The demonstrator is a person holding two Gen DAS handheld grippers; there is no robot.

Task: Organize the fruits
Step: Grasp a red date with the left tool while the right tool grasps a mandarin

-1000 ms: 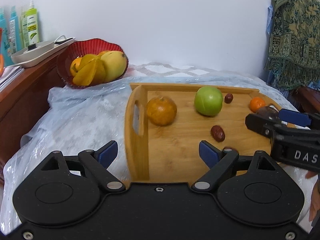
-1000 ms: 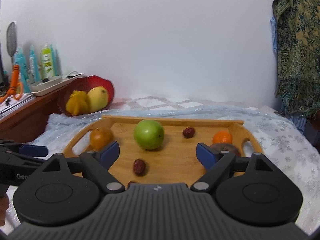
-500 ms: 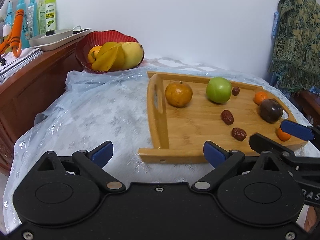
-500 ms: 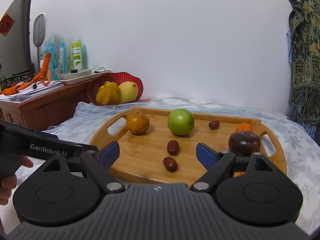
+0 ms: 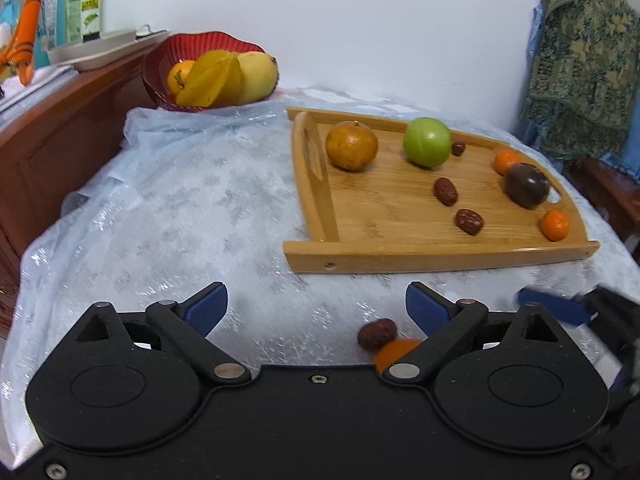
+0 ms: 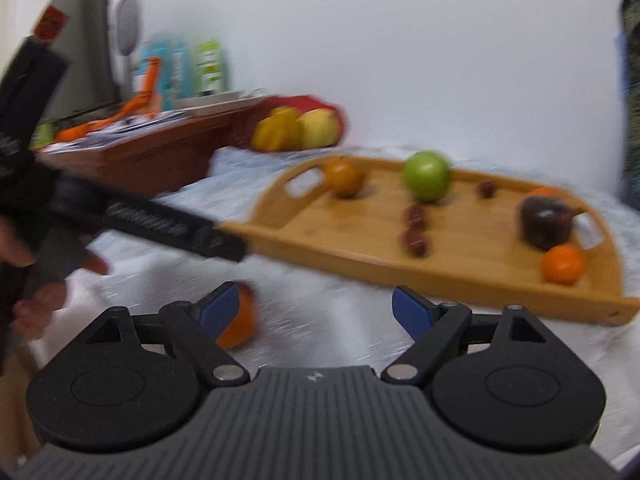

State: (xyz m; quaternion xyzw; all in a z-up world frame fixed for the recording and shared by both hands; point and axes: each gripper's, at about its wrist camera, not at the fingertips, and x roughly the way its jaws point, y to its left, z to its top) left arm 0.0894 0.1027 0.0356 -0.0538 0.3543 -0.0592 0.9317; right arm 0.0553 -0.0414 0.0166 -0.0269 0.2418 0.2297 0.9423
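Holding both grippers low over the table, we are keeping the left gripper (image 5: 316, 304) with its jaws spread wide and gripping nothing, and the right gripper (image 6: 316, 304) likewise spread and gripping nothing. In the left wrist view, the wooden tray (image 5: 400, 254) is lying right of centre, its long axis running from left to right across the frame, with a handle slot at each short end. On it we are seeing an orange-brown fruit (image 5: 351, 145), a green apple (image 5: 427, 141), a dark purple fruit (image 5: 526, 185), two small oranges (image 5: 555, 225) and three red dates (image 5: 445, 191); the two nearer dates are lying lengthwise, roughly pointing toward us. Off the tray, at lower centre, a loose date (image 5: 376, 333) is touching an orange fruit (image 5: 396, 351) on the pale plastic-covered cloth (image 5: 180, 200). A red bowl (image 5: 160, 60) of yellow fruit is sitting at upper left against the white wall (image 5: 360, 20), beside a wooden cabinet (image 5: 60, 128) carrying bottles. The right wrist view is blurred.
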